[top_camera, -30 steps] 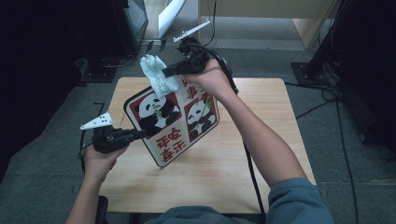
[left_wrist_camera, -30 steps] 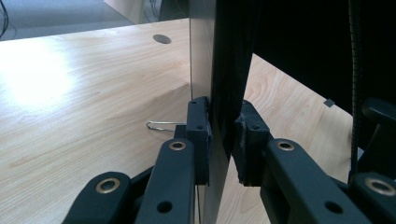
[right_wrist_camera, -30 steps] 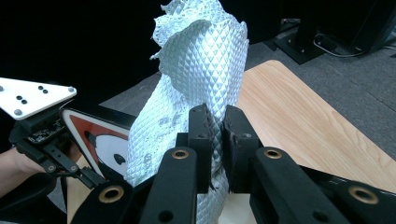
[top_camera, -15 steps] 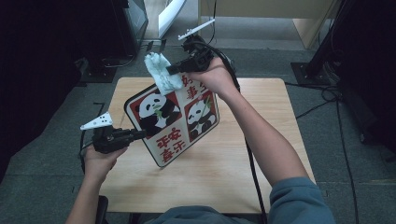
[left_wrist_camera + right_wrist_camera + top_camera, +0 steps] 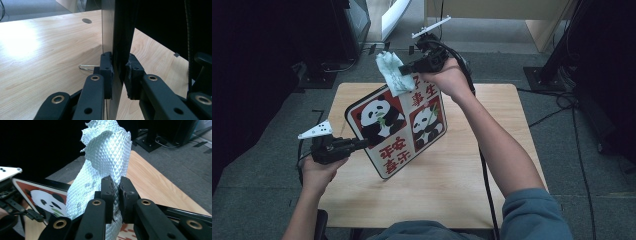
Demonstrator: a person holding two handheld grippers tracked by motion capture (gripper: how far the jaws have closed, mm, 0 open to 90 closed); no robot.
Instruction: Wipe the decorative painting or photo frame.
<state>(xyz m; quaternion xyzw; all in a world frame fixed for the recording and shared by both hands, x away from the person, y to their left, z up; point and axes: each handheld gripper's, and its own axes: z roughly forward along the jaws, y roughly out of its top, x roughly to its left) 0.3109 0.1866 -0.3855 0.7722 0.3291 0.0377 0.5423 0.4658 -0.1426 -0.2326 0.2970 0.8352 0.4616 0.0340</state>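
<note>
**Cloth at the far corner, sign held at the near left edge**

Above the table (image 5: 492, 175), you hold the sign (image 5: 399, 132) tilted in the air, its printed face turned up toward the high camera. Your left gripper (image 5: 357, 144) pinches the sign at its near left edge; in the left gripper view the pads (image 5: 107, 72) press on both faces of the thin board (image 5: 117, 37). Your right gripper (image 5: 404, 68) is pressed together on the cloth (image 5: 391, 74), and in the right gripper view the cloth (image 5: 105, 162) stands up between the jaws.

The cloth hangs at the far corner of the sign and seems to touch its top edge. From the cloth, the sign runs toward you and to the left, down to the left gripper. So, in my judgement, a wipe must go along this long diagonal, from far right to near left. Your right hand (image 5: 447, 80) is the nearer one to the unwiped face; your left hand (image 5: 319, 167) only has to hold the sign steady.
</note>
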